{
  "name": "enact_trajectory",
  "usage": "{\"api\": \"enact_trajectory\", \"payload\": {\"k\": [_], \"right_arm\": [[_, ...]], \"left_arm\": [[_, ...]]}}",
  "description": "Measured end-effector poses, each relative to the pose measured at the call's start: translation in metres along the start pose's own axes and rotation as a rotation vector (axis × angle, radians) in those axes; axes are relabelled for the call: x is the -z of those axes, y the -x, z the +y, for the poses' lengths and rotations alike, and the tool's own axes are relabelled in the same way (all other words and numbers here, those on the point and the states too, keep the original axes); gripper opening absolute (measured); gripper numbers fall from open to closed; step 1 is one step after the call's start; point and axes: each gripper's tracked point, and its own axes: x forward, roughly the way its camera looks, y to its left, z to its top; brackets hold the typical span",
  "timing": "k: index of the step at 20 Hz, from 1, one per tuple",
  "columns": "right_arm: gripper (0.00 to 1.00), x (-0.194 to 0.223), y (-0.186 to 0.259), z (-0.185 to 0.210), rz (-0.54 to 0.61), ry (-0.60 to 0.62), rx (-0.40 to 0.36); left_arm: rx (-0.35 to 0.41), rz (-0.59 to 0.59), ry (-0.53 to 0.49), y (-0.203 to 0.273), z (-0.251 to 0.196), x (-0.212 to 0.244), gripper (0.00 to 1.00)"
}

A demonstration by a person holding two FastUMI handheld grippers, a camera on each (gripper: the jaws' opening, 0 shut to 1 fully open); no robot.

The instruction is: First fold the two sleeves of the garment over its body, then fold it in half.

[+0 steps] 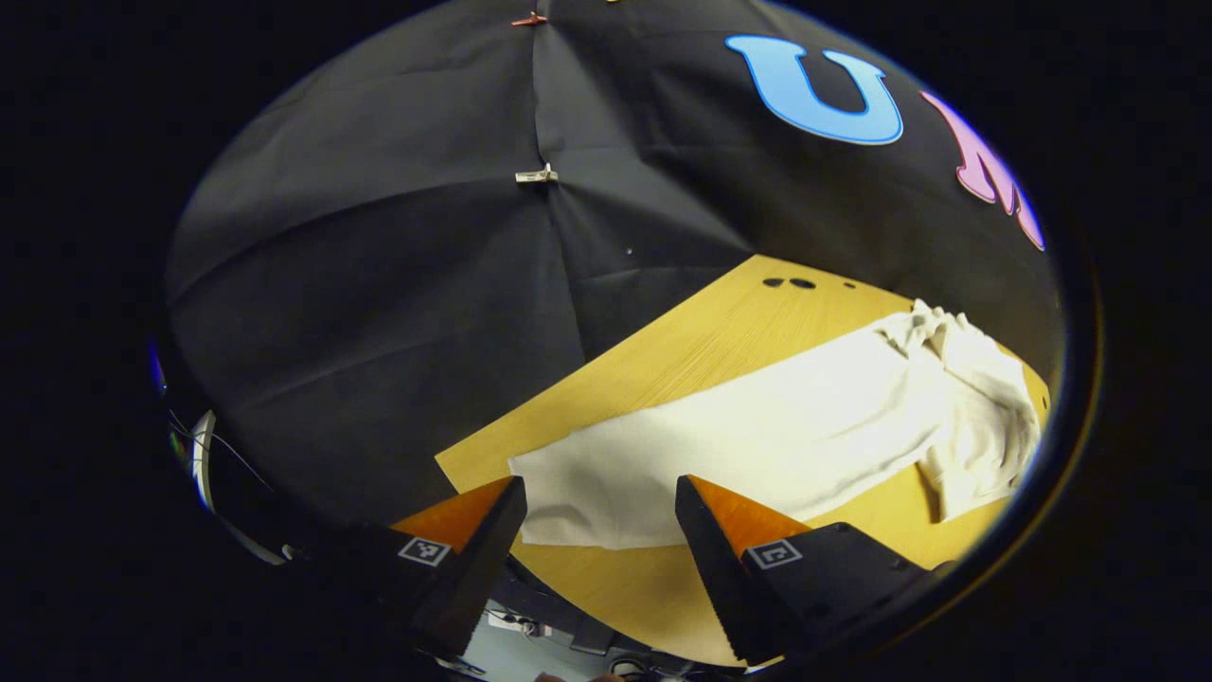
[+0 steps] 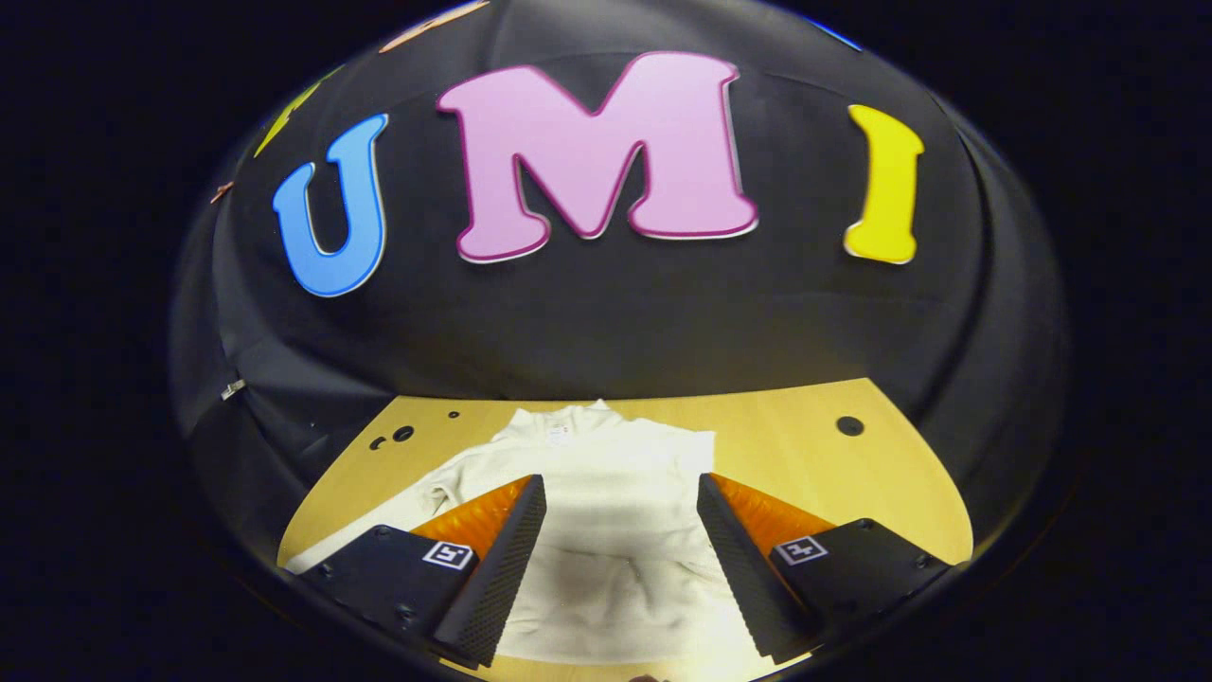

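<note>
White garment [image 2: 615, 511] spread flat on the wooden table [image 2: 814, 464], collar end toward the black cloth wall at twelve o'clock in the right gripper view. Right gripper [image 2: 620, 559] above the garment's body, fingers wide apart, holding nothing. Left gripper [image 1: 601, 559] at the garment's [image 1: 757, 445] near corner, fingers likewise wide apart and empty; bunched cloth lies at two o'clock.

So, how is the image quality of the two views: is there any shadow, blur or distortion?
Left gripper view: sharp, strong fisheye bending; the white garment and wooden table are evenly lit. Right gripper view: also sharp; a soft dark shadow lies on the garment between the open fingers of the right gripper, and the table's far edge curves.
</note>
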Motion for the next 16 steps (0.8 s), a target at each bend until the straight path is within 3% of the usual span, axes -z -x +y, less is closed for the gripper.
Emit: {"api": "enact_trajectory", "payload": {"k": [3, 6, 11, 13, 15, 16], "right_arm": [[0.98, -0.001, 0.048, -0.054, -0.010, 0.008, 0.073], [0.98, 0.005, 0.082, -0.084, -0.032, -0.023, 0.130], [0.98, 0.032, 0.119, -0.115, -0.005, -0.034, 0.185], [0.98, 0.042, 0.125, -0.118, 0.013, -0.056, 0.186], [0.98, 0.054, 0.129, -0.122, 0.027, -0.069, 0.191], [0.98, 0.058, 0.130, -0.125, 0.036, -0.071, 0.195]], "left_arm": [[-0.015, 0.039, -0.033, -0.017, 0.008, 0.015, 0.97], [-0.026, 0.055, -0.015, -0.022, 0.011, 0.019, 0.99], [-0.007, 0.064, 0.121, -0.035, 0.011, 0.020, 1.00], [0.007, 0.063, 0.094, -0.036, 0.009, 0.021, 1.00], [0.045, 0.053, 0.068, -0.039, 0.001, 0.019, 0.97], [0.069, 0.042, 0.053, -0.041, -0.004, 0.017, 0.88]]}}
